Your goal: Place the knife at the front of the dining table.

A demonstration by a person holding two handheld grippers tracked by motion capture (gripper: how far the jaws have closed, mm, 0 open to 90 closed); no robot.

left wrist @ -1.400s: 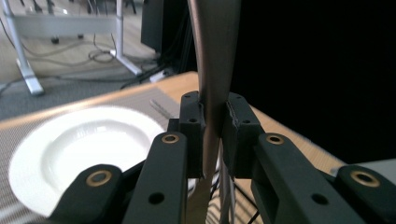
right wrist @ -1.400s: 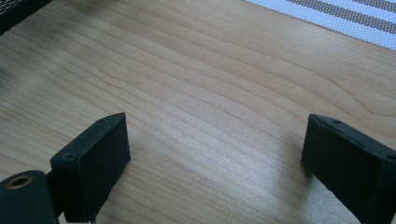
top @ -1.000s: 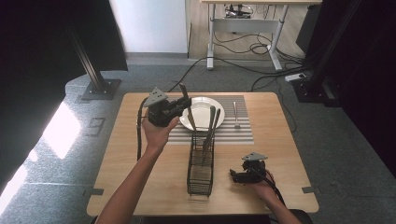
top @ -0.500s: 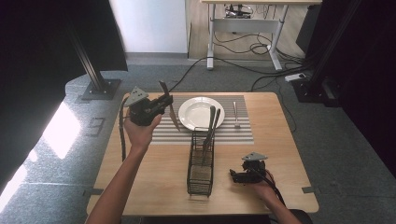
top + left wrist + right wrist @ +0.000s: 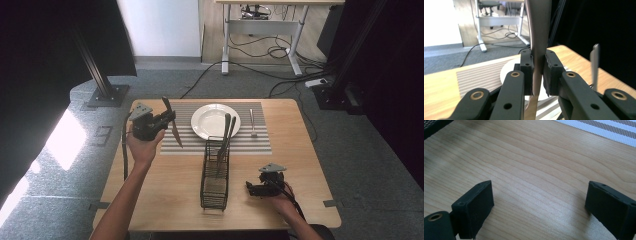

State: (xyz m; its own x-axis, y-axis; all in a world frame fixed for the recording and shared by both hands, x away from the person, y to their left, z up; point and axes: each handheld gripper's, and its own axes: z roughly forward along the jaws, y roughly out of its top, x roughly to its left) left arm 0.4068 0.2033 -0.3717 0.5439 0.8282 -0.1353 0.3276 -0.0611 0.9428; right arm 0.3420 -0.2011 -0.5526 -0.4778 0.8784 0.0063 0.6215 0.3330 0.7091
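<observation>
My left gripper (image 5: 168, 120) is shut on a metal knife (image 5: 174, 131) and holds it steeply tilted above the left end of the striped placemat (image 5: 257, 144). In the left gripper view the knife (image 5: 538, 45) stands clamped between the two pads (image 5: 526, 71). A white plate (image 5: 214, 121) lies on the mat to the knife's right. My right gripper (image 5: 253, 189) rests low at the table's front right. Its jaws (image 5: 539, 202) are open over bare wood, with nothing between them.
A black wire caddy (image 5: 214, 176) stands mid-table holding a few upright utensils (image 5: 227, 131). One utensil (image 5: 253, 122) lies on the mat right of the plate. Cables and a desk frame sit on the floor beyond the table's far edge.
The left gripper has carried the knife leftward and lower, from beside the plate to over the mat's left end. The right gripper has stayed put.
</observation>
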